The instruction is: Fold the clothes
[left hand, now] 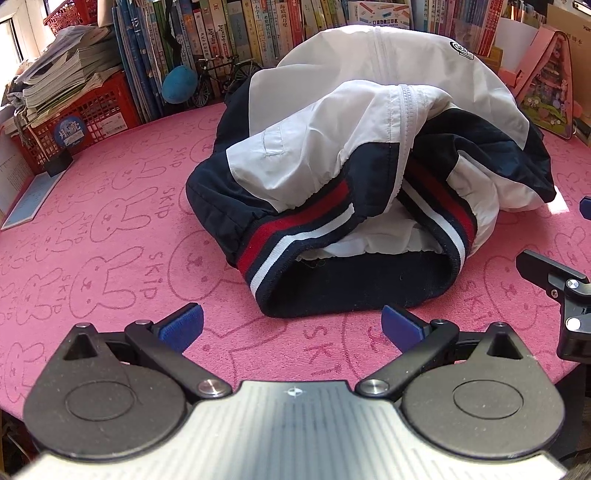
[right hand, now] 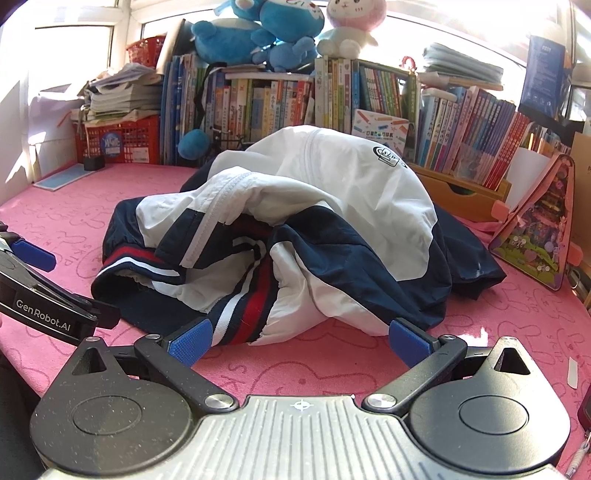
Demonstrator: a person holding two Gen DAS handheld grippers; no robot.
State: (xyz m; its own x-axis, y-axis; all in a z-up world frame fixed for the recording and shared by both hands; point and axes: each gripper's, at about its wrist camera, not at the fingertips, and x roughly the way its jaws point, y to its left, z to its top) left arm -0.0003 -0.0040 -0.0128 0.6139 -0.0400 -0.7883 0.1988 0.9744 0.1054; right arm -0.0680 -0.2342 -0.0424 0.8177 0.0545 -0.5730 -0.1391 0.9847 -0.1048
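A navy and white jacket (left hand: 362,155) with a red, white and navy striped hem lies crumpled in a heap on the pink table cover (left hand: 110,221). My left gripper (left hand: 291,326) stands open just short of the hem, nothing between its blue pads. In the right wrist view the same jacket (right hand: 303,221) bulges up, its chest logo (right hand: 388,157) at the top. My right gripper (right hand: 299,341) is open too, its fingertips flanking the striped hem's near edge without pressing it. Part of the right gripper (left hand: 561,291) shows at the left wrist view's right edge, and the left gripper (right hand: 40,291) at the right wrist view's left edge.
Rows of books (right hand: 332,96) line the back, with plush toys (right hand: 258,33) on top. A red crate (left hand: 85,114) stacked with papers stands at the back left beside a small model bicycle (left hand: 221,79). A pink house-shaped box (right hand: 539,225) sits at the right.
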